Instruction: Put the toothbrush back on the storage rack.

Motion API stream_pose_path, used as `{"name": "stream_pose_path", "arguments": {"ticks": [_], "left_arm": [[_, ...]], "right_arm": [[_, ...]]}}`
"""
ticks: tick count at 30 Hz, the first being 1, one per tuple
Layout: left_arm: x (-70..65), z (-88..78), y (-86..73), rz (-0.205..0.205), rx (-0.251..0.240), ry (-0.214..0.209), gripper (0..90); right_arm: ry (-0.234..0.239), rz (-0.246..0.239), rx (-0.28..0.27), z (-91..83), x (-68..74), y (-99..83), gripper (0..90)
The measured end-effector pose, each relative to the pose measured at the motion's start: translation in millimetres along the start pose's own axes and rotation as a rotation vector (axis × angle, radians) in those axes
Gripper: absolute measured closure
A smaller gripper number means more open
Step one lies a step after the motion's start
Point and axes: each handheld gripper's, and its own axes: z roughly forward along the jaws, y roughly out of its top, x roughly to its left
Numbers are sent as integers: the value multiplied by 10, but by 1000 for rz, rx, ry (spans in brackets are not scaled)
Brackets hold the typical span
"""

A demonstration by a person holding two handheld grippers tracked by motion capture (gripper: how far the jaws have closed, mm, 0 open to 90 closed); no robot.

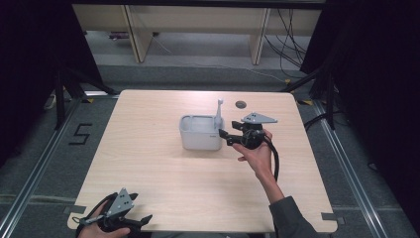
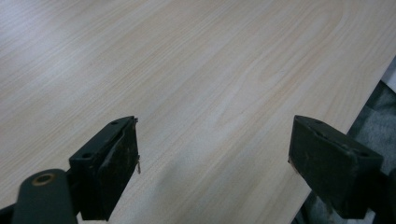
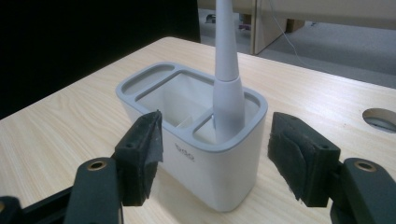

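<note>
A white caddy with a grey rim (image 1: 200, 133) stands mid-table, divided into compartments. A grey toothbrush-like handle (image 1: 218, 116) stands upright in its right end compartment. My right gripper (image 1: 223, 135) is level at that end, open; in the right gripper view its jaws flank the near end of the caddy (image 3: 205, 158) below the handle (image 3: 227, 93), with the pads (image 3: 299, 158) apart from the walls. My left gripper (image 1: 143, 220) rests at the table's front left corner, and in the left gripper view it (image 2: 215, 158) is open over bare wood.
The wooden table (image 1: 163, 173) has a round cable hole (image 1: 240, 104) behind the caddy, shown also in the right gripper view (image 3: 380, 119). Dark curtains stand at both sides, and desk legs and cables lie on the floor beyond the far edge.
</note>
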Motion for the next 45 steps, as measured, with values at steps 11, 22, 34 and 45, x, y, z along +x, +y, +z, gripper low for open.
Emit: {"name": "stream_pose_path", "arguments": {"ticks": [11, 22, 34, 45], "left_arm": [[-6, -4, 2, -4, 0, 4, 155], [-7, -2, 2, 0, 3, 3, 155], [-6, -4, 3, 1, 2, 3, 155], [-9, -2, 3, -1, 3, 3, 155]], "right_arm": [[5, -9, 30, -113, 68, -109, 340], [6, -12, 31, -241, 94, -190, 305], [16, -18, 58, -328, 166, -331, 258], [26, -5, 77, -416, 239, -457, 255]]}}
